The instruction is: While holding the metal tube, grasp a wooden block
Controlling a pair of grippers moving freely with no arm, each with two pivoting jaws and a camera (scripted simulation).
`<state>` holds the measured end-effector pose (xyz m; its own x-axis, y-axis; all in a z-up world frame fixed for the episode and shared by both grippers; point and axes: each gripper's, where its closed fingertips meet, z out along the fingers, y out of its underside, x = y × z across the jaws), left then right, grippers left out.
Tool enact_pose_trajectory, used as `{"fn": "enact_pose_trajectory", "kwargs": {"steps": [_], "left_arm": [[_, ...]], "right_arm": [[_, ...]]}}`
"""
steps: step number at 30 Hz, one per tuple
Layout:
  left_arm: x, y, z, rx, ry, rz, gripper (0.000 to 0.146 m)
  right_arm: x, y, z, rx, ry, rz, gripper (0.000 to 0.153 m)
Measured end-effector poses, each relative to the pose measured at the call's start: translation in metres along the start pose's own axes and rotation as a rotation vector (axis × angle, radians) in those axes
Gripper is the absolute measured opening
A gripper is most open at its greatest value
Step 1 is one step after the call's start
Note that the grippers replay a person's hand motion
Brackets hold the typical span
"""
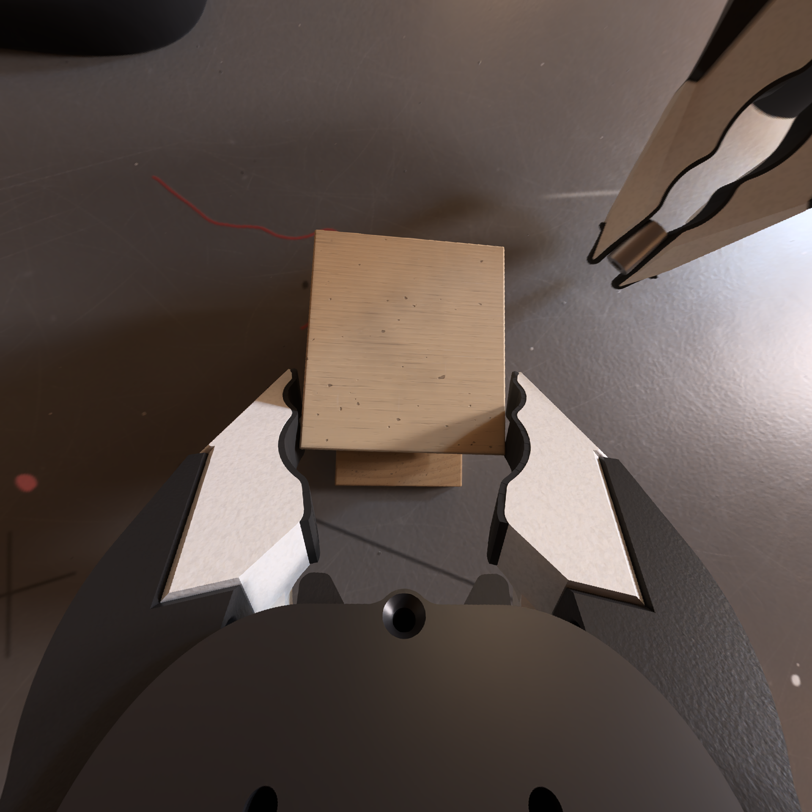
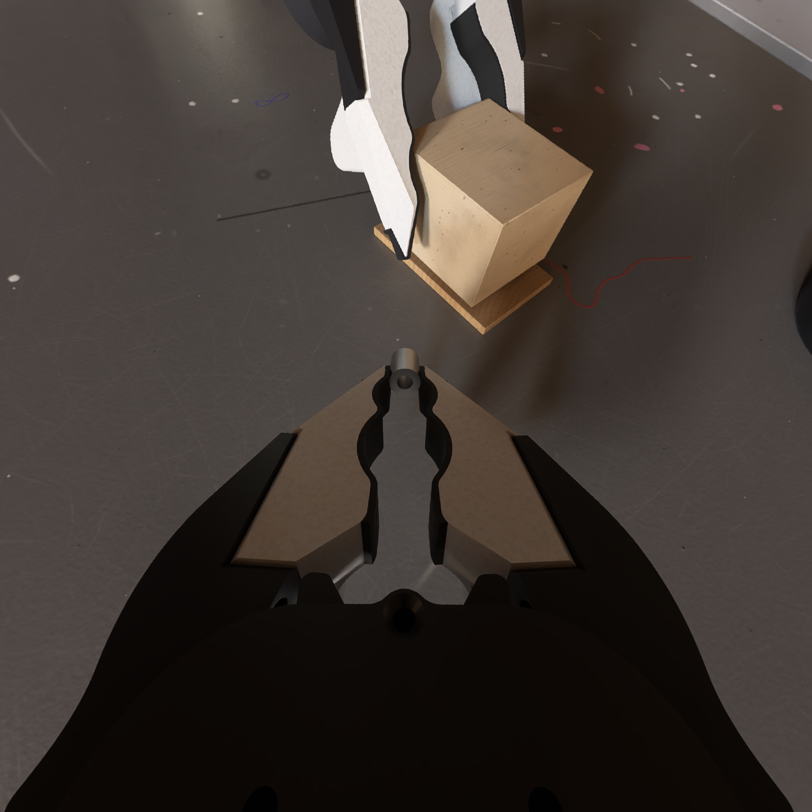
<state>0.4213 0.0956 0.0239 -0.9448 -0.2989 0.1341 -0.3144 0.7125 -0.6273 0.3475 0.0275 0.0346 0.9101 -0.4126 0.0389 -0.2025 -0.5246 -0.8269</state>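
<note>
- The left gripper (image 1: 404, 391) comes down on the wooden block (image 1: 404, 342) from above, and its fingers (image 1: 246, 474) stand wide, one on each side of the block.
- In the left wrist view the left finger's dark pad lies against the left side of the block near its near edge; the right finger seems just beside the right side, and I cannot tell if it touches.
- The wooden block (image 2: 492, 206) is tall and light in colour, with small dark specks, and it stands upright on a thin wooden plate (image 2: 505, 303).
- The thin wooden plate (image 1: 399, 470) lies flat on the bench (image 1: 659, 439), and in the right wrist view it shows out past the foot of the block at the near and right sides.
- The right gripper (image 2: 405, 373) holds the metal tube (image 2: 405, 378) between the very tips of its fingers (image 2: 316, 474), which stand narrow around it.
- The metal tube is short and grey, and its open end faces the camera in the right wrist view.
- In the left wrist view the right gripper (image 1: 626, 259) with the metal tube (image 1: 637, 250) hangs to the right of the block, well apart from it.
- A thin red thread (image 2: 615, 277) lies curled on the dark grey bench (image 2: 175, 307), at the far left corner of the block in the left wrist view.
- The bench has scratches and small white and pink spots.
</note>
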Motion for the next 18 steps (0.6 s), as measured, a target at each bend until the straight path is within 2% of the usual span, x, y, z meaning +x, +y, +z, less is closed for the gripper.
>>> {"fn": "enact_pose_trajectory", "kwargs": {"steps": [9, 13, 18], "left_arm": [[-0.004, 0.008, -0.003, -0.062, -0.102, 0.099, 0.094], [-0.005, 0.011, -0.006, -0.099, -0.076, 0.067, 0.094], [-0.007, 0.011, -0.009, -0.148, -0.024, 0.024, 0.094]], "right_arm": [[-0.001, -0.004, 0.002, 0.003, 0.018, -0.048, 0.011], [-0.002, -0.01, 0.005, -0.012, 0.013, -0.072, 0.011], [0.0, -0.019, 0.013, -0.005, -0.039, -0.028, 0.011]]}}
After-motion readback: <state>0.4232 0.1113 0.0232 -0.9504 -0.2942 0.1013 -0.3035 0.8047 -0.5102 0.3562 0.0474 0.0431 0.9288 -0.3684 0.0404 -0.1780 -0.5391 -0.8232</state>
